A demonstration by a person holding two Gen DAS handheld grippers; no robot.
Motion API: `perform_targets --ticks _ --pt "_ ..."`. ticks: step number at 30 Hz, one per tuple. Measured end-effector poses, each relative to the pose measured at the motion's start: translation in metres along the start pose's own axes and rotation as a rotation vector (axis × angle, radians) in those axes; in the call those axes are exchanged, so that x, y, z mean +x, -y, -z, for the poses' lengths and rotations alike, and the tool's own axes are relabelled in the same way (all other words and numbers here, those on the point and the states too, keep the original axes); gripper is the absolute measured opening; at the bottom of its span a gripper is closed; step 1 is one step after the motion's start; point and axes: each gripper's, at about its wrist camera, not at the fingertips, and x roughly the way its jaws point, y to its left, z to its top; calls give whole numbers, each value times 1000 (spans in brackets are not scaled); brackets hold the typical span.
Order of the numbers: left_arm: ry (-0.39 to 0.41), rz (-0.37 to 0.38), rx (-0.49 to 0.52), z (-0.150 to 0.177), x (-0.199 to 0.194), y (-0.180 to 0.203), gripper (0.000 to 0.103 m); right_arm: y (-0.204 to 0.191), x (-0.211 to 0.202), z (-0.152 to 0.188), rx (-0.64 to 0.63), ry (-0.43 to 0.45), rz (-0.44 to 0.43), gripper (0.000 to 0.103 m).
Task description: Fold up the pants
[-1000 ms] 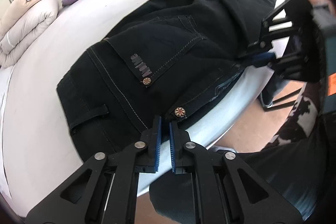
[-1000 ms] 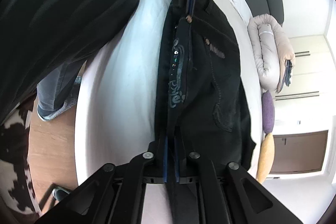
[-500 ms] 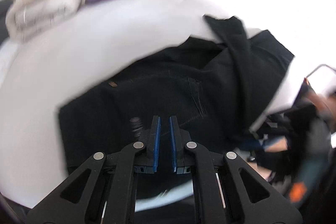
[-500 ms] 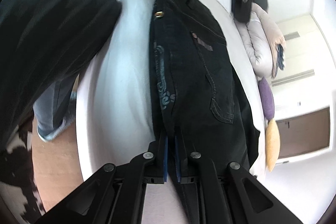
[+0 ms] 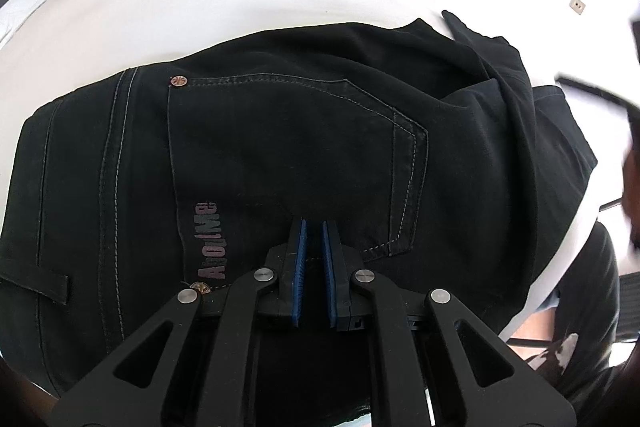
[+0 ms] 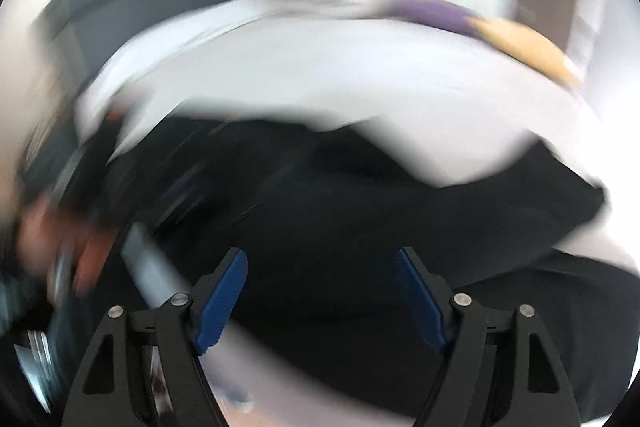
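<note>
Pants (image 5: 280,147) on bed (image 5: 200,7), below shut left hand-held gripper (image 5: 315,227), nothing gripped

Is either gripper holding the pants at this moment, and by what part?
No. The left gripper is shut over the pants with nothing between its fingers; the right gripper is opening, empty.

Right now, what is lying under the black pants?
The black pants lie on a white bed sheet, which shows all around them. Whatever is directly beneath the fabric is covered and cannot be seen.
</note>
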Motion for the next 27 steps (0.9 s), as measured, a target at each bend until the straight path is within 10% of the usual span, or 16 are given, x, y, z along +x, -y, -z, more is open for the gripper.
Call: perform_targets --ticks 6,16,18,23,27 --pt "38 -5 -27 20 9 -3 8 121 72 -102 364 -115 245 79" --pt "61 27 -49 35 3 -24 8 166 181 -127 450 -301 445 81" --pt "64 30 -48 33 2 -24 8 166 182 -130 444 -270 443 74" --pt "67 18 -50 30 3 -19 8 175 171 -130 454 -231 400 15" --pt "66 -2 -46 28 3 -13 8 186 142 -124 492 -154 348 7"
